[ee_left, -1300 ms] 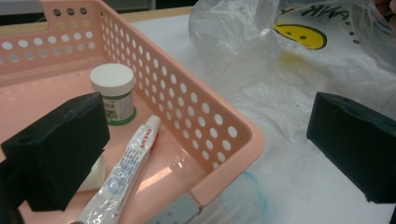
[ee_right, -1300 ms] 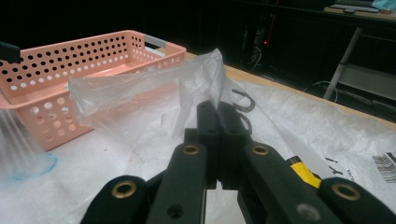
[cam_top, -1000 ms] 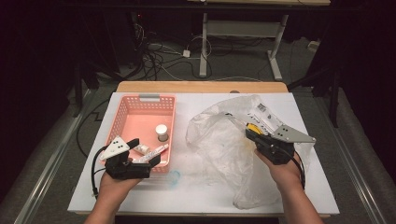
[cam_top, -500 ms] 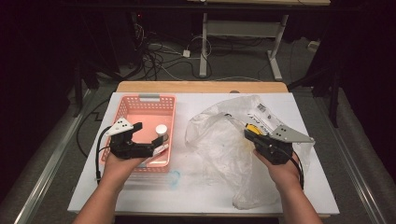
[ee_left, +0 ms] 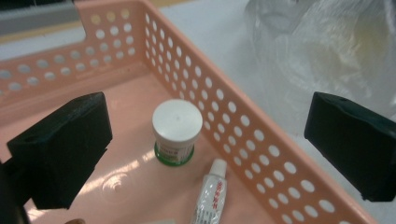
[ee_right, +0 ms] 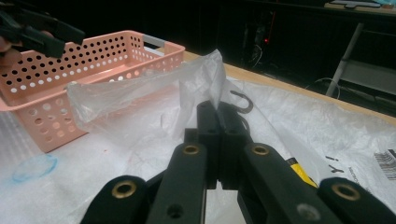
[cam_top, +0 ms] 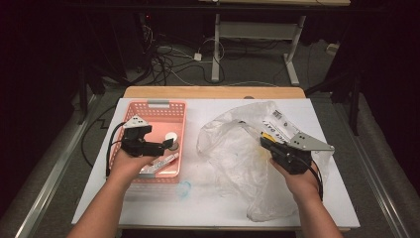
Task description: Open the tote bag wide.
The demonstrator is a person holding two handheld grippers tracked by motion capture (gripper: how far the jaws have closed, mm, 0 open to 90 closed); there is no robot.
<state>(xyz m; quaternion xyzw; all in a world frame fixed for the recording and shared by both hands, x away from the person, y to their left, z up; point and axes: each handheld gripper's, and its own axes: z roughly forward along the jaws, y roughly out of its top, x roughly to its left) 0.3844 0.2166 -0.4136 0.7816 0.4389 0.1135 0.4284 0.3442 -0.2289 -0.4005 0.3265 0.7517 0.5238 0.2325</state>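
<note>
Across the middle of the room stands a white table (cam_top: 208,208), with a wooden strip along its far edge; on its right half lies a large clear plastic bag (cam_top: 237,153), crumpled and spread from near the far edge almost to the near edge, with a printed label and something yellow showing through it; on the left half, toward the far edge, sits a pink perforated basket (cam_top: 163,111), just beside the bag but apart from it. Above the near end of the basket, the left gripper (cam_top: 168,145) is held in a person's hand, its jaws spread wide and gripping nothing; in the left gripper view they frame the basket's floor and its right wall. Over the right side of the bag, the right gripper (cam_top: 264,142) has its jaws pressed together on a fold of the bag's film, which stands up from the tips in the right gripper view (ee_right: 218,109). Inside the basket, a small jar (ee_left: 177,130) with a white lid and green base stands upright on the floor, between the spread jaws; just beside it, nearer the wall, lies a small white tube (ee_left: 211,193) with red print.
</note>
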